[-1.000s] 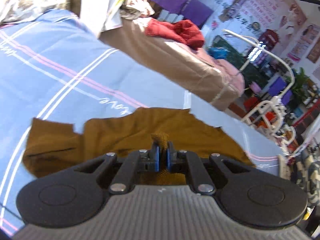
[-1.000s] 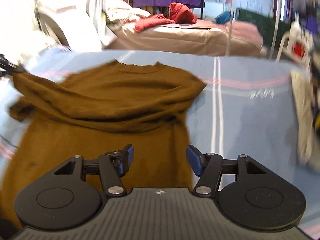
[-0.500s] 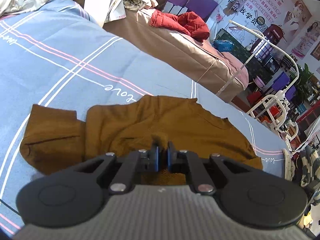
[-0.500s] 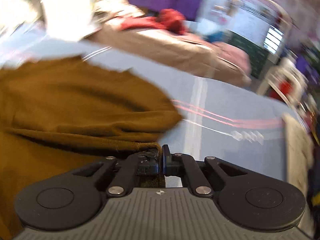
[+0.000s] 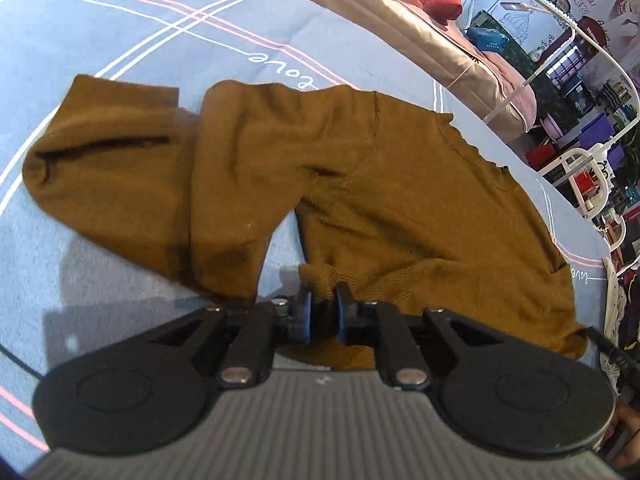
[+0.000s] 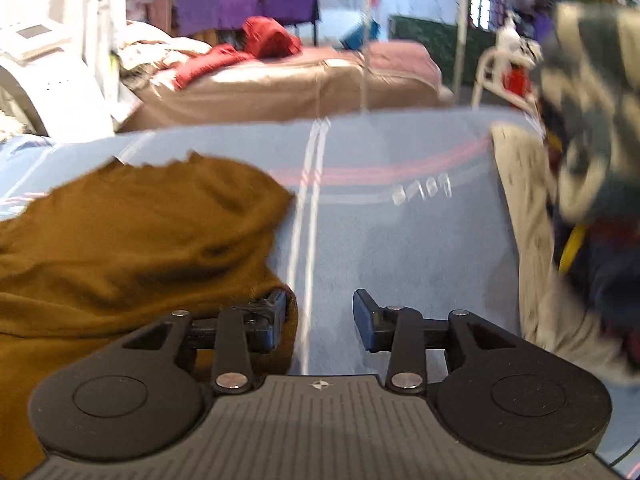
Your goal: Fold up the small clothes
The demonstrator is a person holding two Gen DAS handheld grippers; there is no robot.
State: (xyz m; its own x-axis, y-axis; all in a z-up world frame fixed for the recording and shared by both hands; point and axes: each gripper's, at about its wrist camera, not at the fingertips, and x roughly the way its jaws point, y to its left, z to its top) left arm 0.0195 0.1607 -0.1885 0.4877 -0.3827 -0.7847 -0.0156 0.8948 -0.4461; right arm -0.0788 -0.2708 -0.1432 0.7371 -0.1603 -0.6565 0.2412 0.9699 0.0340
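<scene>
A brown knit top (image 5: 360,184) lies partly folded on the blue striped bed sheet (image 5: 120,20), one sleeve spread out to the left. My left gripper (image 5: 323,306) is low over the sheet and pinches a small bunch of the top's near edge; its jaws are just starting to part. In the right wrist view the same top (image 6: 132,240) fills the left side. My right gripper (image 6: 320,316) is opening. Its left finger rests against the top's right edge, and only bare sheet (image 6: 400,248) shows between the pads.
A heap of other clothes (image 6: 580,160) with a beige piece (image 6: 528,240) lies at the sheet's right edge. Beyond the sheet stands a second bed with a tan cover (image 6: 280,88) and a red garment (image 6: 264,40) on it. White racks stand further right.
My left gripper has sunk toward the sheet with the top's edge in it. My right gripper shut on the top's right edge half a second ago, and has since let go and opened.
</scene>
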